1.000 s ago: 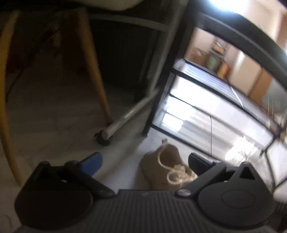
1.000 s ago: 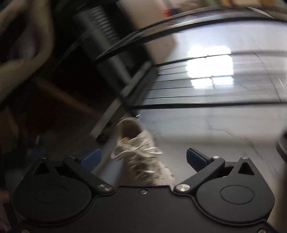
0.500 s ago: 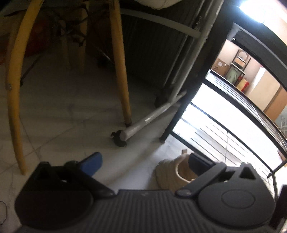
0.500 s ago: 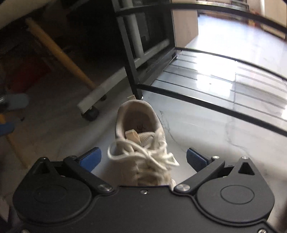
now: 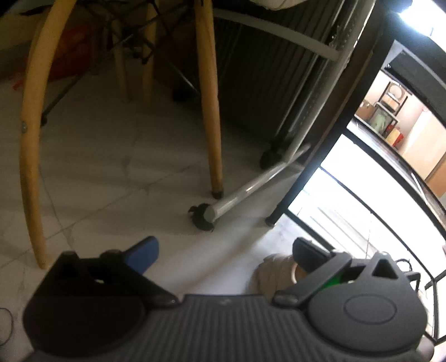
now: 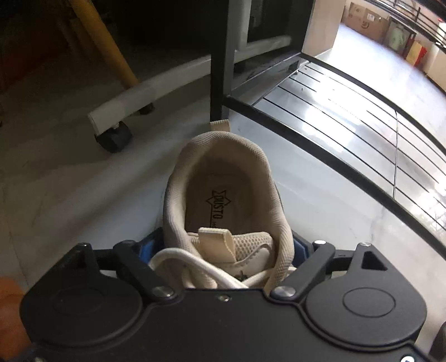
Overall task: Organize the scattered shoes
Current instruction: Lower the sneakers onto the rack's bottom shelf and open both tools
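A beige lace-up sneaker (image 6: 225,200) sits on the pale tiled floor, heel pointing away from me, next to a black metal shoe rack (image 6: 334,117). My right gripper (image 6: 223,247) is shut on the sneaker's sides near the tongue, blue pads pressed against it. In the left wrist view the same sneaker (image 5: 273,275) shows partly behind the right finger. My left gripper (image 5: 225,250) is open and empty above the floor, left of the sneaker.
Yellow wooden chair legs (image 5: 211,111) stand on the floor ahead. A white wheeled frame (image 5: 245,192) with black casters (image 6: 113,137) lies beside the rack's black post (image 6: 220,55). Boxes (image 6: 365,22) stand far off.
My right gripper moved forward and down over the sneaker and shut on it. The left gripper shifted left, so the sneaker slid behind its right finger.
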`<state>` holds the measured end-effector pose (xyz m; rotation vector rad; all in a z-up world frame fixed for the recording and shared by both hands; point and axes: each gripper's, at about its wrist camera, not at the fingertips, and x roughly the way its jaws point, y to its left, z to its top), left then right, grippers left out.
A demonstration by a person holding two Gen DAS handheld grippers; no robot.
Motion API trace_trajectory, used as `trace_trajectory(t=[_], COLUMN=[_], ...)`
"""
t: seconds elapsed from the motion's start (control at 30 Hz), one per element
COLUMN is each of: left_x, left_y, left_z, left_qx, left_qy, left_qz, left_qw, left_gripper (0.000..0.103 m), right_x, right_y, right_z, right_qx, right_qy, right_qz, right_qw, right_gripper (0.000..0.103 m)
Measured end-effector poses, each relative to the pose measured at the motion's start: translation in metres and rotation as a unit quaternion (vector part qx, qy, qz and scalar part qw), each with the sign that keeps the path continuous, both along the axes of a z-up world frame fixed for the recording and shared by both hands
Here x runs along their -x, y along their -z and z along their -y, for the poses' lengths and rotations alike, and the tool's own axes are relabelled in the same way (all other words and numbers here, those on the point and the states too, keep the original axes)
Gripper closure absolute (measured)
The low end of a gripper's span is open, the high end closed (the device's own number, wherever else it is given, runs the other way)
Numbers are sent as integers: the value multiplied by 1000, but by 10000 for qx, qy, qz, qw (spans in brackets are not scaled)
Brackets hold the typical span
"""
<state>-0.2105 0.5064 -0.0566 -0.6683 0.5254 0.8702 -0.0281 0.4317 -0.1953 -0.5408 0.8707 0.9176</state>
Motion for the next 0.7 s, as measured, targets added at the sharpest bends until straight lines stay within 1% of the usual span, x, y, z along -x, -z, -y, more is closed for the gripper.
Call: trace_trajectory(t=[0.13, 0.3, 0.43, 0.53, 0.57, 0.7], left_x=[-4, 2, 2, 2, 2, -4], left_y=[4, 3, 4, 3, 3, 3], left_z=[-2, -4, -4, -3, -2, 2], left_qx=[105, 163, 226, 169, 147, 38], left_qy=[65, -27, -24, -13, -12, 132], left_qz=[-115, -16, -28, -27, -33, -149], left_qw=[9999, 9999, 9997, 9999, 9999, 9998], left_gripper=[1, 1, 1, 1, 1, 1], right_x=[3, 1, -12, -27, -32, -46], right_y=[-4, -12, -18, -19, -19, -16], right_z=[2, 12, 24, 31, 32, 28], right_qx=[16, -64, -163, -218, -244, -230], right_qy=[93, 818, 1593, 2168, 2293, 2460], right_qz=[-4, -74, -241, -417, -456, -409], right_qw=[10000, 9966, 9868, 9751, 9720, 9681], right_gripper=[26, 28, 29, 30, 30, 30])
